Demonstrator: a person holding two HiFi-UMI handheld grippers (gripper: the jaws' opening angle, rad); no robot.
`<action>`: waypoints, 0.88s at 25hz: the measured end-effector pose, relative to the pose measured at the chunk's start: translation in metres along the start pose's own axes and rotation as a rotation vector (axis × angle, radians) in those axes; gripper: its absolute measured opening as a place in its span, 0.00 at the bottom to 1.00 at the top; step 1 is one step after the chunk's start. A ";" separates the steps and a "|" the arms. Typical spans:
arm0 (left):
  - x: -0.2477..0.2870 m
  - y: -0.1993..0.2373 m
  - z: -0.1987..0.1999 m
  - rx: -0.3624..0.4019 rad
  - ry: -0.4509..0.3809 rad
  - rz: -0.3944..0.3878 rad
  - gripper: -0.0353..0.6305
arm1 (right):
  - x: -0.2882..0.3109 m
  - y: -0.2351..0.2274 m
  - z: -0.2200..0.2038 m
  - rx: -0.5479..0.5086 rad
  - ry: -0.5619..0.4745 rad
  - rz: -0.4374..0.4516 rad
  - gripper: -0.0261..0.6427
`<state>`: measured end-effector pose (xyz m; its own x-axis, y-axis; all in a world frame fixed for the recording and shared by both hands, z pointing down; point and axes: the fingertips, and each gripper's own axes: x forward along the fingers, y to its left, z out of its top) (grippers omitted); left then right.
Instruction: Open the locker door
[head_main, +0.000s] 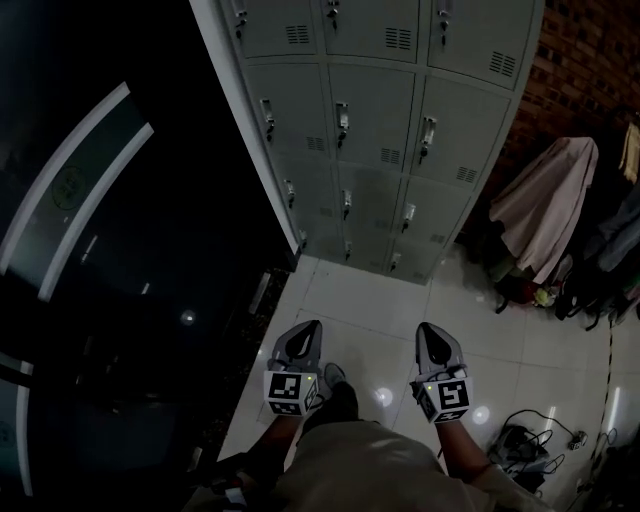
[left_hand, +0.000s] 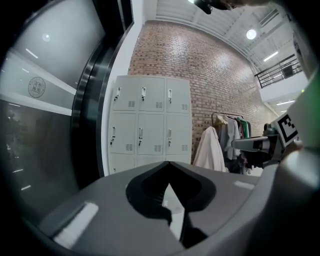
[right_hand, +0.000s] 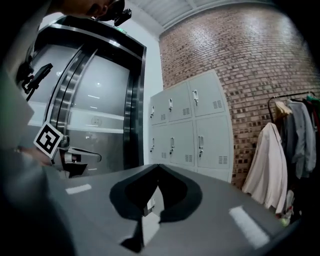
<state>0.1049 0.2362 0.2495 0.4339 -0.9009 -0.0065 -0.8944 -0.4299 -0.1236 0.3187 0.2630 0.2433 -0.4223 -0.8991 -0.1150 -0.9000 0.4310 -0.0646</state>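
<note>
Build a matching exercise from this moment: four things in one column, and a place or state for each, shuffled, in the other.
Things:
1. lockers
2. pale coat
3. right hand-held gripper
4. cables

Places or states:
A. jaws shut, nothing between them
B. hanging by the brick wall
C. lying on the tiled floor, at the right
D. every visible door closed

Pairs: 1-D, 2-B, 3-A, 4-C

Pale grey on locker bank (head_main: 370, 130). Red-brown brick pattern on brick wall (head_main: 590, 60). Glossy white squares on tile floor (head_main: 370, 310). Grey left gripper (head_main: 308, 330), grey right gripper (head_main: 427, 332). Black-and-white squares on marker cubes (head_main: 285, 392). Pale beige coat (head_main: 545, 205).
</note>
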 end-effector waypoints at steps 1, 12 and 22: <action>0.019 0.016 0.003 -0.001 -0.001 0.007 0.19 | 0.026 -0.005 0.001 0.002 0.022 0.005 0.04; 0.156 0.158 -0.006 0.006 0.017 0.052 0.19 | 0.253 -0.018 0.001 -0.033 -0.039 0.105 0.04; 0.198 0.194 -0.059 -0.065 0.056 0.081 0.19 | 0.317 -0.023 -0.049 -0.024 0.050 0.146 0.04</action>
<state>0.0105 -0.0289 0.2829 0.3550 -0.9339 0.0419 -0.9322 -0.3570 -0.0599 0.1998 -0.0359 0.2569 -0.5531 -0.8300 -0.0719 -0.8308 0.5559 -0.0269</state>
